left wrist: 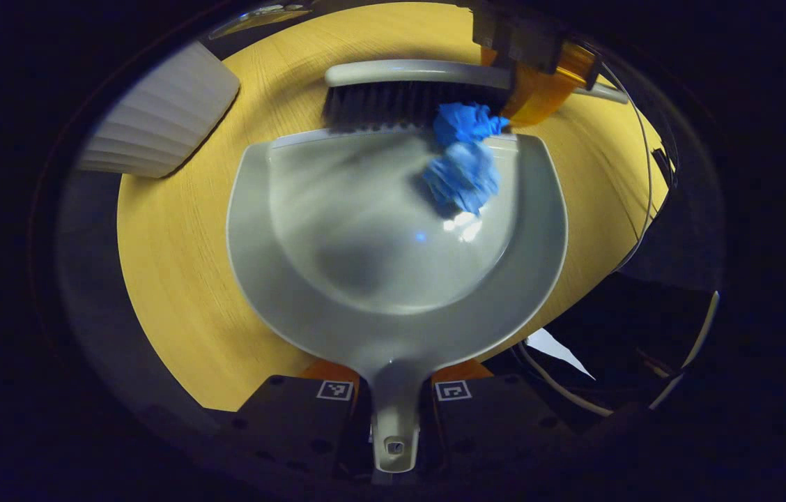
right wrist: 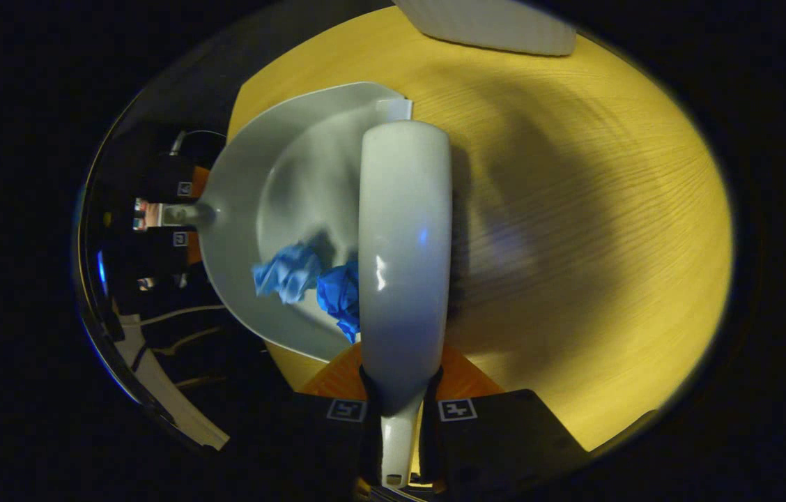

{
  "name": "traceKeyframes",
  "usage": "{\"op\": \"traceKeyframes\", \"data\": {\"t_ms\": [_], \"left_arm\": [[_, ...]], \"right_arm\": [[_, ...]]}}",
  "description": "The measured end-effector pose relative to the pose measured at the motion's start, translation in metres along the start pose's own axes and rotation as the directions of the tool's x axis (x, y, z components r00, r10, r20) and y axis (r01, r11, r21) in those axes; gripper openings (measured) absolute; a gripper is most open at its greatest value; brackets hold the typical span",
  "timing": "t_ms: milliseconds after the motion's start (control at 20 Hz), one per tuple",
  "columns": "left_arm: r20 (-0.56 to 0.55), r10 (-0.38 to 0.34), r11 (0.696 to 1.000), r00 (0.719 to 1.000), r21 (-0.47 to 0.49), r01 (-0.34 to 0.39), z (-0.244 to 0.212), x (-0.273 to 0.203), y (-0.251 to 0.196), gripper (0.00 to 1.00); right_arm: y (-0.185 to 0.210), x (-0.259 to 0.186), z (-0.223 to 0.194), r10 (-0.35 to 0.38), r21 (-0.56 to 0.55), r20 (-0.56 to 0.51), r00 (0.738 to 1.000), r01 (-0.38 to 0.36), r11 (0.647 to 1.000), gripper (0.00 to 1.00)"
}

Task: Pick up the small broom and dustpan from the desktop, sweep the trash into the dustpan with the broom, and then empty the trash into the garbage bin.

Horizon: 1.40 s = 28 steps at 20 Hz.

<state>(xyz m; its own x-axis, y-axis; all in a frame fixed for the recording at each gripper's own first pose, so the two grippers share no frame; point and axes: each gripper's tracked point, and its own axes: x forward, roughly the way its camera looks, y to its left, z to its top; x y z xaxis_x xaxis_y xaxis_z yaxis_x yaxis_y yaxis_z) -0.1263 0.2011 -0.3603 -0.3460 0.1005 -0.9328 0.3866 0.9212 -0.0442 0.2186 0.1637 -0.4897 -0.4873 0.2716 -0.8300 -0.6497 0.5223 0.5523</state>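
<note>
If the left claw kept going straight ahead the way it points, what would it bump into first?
It already grips the dustpan by its handle, so the pan would push ahead. Its front lip would probably meet the broom bristles first, with the blue paper wads squeezed between. Depth is hard to judge here.

A yellow wood-grained surface [left wrist: 177, 279] is seen with a rounded edge. In the left gripper view, a pale grey dustpan [left wrist: 393, 307] is laid flat on it near the middle, its open lip turned to the far side. Two crumpled blue paper scraps [left wrist: 464, 157] are found at that lip on the right, one inside the pan, the other at the lip against dark bristles. The broom [left wrist: 407, 87] is set along the far side of the lip, bristles down on the surface. A white ribbed object [left wrist: 163, 115] is placed at the far left of the surface, well apart from the dustpan.
</note>
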Motion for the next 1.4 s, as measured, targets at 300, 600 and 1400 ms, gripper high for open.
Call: {"op": "traceKeyframes", "data": {"t_ms": [300, 600, 1400], "left_arm": [[0.091, 0.026, 0.999, 0.995, -0.044, -0.022, 0.002, 0.005, -0.003, 0.27], [0.366, 0.023, 0.986, 0.93, -0.16, 0.038, 0.002, -0.011, -0.001, 0.26], [0.508, 0.466, 0.883, 0.724, -0.323, -0.341, 0.022, -0.064, 0.034, 0.26]], "right_arm": [[-0.022, -0.041, 0.007, 0.031, 0.171, 0.231, 0.972, -0.072, 0.983, 0.23], [-0.036, -0.14, -0.01, -0.326, 0.465, 0.606, 0.725, 0.009, 0.885, 0.23], [-0.047, -0.092, -0.126, -0.566, 0.732, 0.621, 0.543, -0.143, 0.666, 0.23]]}}
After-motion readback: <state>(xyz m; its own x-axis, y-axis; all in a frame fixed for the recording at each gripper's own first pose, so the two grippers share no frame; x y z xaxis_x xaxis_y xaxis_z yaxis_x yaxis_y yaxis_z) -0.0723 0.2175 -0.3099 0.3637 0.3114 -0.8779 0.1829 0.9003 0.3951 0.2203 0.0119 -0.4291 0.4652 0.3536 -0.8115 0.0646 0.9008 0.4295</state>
